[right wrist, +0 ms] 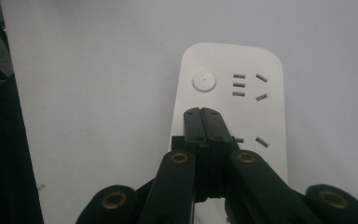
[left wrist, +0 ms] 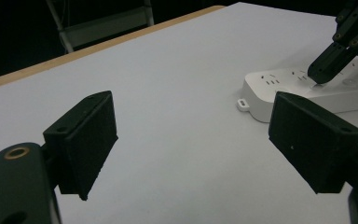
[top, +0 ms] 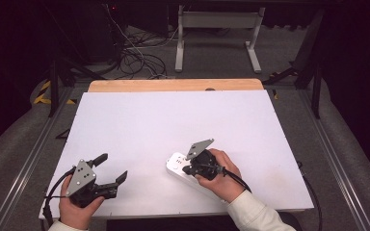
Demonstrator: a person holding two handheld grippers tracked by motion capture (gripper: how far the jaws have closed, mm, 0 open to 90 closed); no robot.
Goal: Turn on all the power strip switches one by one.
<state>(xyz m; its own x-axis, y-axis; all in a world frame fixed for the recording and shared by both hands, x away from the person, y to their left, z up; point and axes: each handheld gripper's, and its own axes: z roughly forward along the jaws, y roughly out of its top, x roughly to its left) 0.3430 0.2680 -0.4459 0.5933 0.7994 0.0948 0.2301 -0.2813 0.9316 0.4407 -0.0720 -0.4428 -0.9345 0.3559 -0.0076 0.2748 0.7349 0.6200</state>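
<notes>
Power strip [right wrist: 242,93] flat on white tabletop [top: 173,125]. Right gripper [right wrist: 202,112] jaws closed, tips on strip near round button [right wrist: 203,80]. Left gripper [top: 111,168] jaws wide open, holding nothing.

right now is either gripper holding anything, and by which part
Nothing is held. The right gripper is shut and empty, its tip over the white power strip. The left gripper is open over bare table.

One white power strip [top: 185,168] lies on one white table [top: 173,120]. Two hand-held grippers are present: one left gripper [top: 110,169] and one right gripper [top: 187,169]. The power strip's visible face carries one round button [right wrist: 203,80].
</notes>
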